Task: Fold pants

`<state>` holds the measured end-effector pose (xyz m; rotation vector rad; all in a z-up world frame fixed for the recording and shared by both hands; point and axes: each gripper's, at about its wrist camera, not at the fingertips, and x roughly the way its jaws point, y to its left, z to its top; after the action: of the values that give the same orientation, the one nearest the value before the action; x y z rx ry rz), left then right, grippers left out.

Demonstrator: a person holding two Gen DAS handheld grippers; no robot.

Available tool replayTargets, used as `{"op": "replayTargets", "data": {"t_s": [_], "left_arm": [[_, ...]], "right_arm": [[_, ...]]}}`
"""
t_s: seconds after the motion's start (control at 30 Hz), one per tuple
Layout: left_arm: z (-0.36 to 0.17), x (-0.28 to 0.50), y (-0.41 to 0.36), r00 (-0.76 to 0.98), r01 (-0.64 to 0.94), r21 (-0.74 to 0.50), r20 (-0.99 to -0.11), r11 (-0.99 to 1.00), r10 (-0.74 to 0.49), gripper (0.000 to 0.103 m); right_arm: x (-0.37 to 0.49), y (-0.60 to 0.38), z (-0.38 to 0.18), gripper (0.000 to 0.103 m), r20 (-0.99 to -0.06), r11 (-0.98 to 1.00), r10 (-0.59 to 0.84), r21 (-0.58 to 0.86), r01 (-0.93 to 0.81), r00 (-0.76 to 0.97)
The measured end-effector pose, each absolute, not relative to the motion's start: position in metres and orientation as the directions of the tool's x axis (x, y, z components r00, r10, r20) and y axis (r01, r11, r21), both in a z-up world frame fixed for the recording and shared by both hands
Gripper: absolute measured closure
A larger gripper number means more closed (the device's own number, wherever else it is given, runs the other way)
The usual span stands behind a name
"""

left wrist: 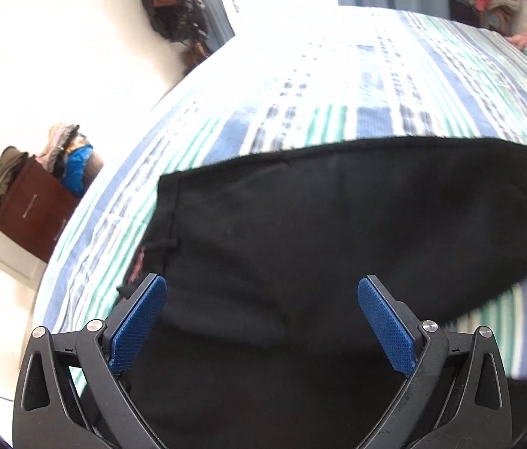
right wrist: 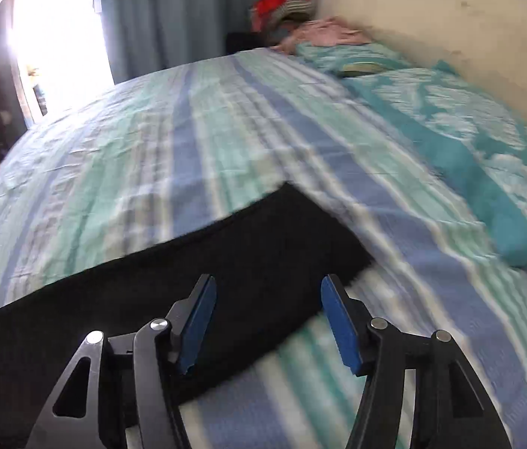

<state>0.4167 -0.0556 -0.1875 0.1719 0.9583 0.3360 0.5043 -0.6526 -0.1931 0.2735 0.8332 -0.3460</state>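
Black pants lie flat on the striped bed. Their waistband, with a drawstring, is at the left in the left wrist view. My left gripper is open, its blue pads spread wide over the waist end, holding nothing. In the right wrist view the leg end of the pants lies across the bed. My right gripper is open over that end, near its corner, holding nothing.
The bed has a blue, green and white striped sheet. A teal patterned blanket lies at its right side. A brown cabinet piled with clothes stands beyond the bed's left edge. Clothes are heaped at the far end.
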Motion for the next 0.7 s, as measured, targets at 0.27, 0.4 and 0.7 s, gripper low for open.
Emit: {"op": "replayTargets", "data": {"t_s": [0.27,0.4,0.7], "left_arm": [[-0.254,0.441,-0.023,0.527,-0.261,0.228,-0.781,0.938,0.336,0.001],[-0.259,0.445,-0.011,0.529,-0.269,0.125,-0.81,0.955,0.255,0.001],[-0.23,0.414,-0.025,0.52,-0.221,0.151,-0.818,0.963,0.248,0.001]], "right_arm": [[0.552,-0.518,-0.245,0.033,-0.843,0.993,0.116,0.08,-0.091,0.526],[0.539,-0.616,-0.252,0.033,-0.843,0.966,-0.059,0.086,0.243,0.535],[0.398,-0.629,-0.176,0.03,-0.847,0.969,-0.073,0.065,0.239,0.526]]}}
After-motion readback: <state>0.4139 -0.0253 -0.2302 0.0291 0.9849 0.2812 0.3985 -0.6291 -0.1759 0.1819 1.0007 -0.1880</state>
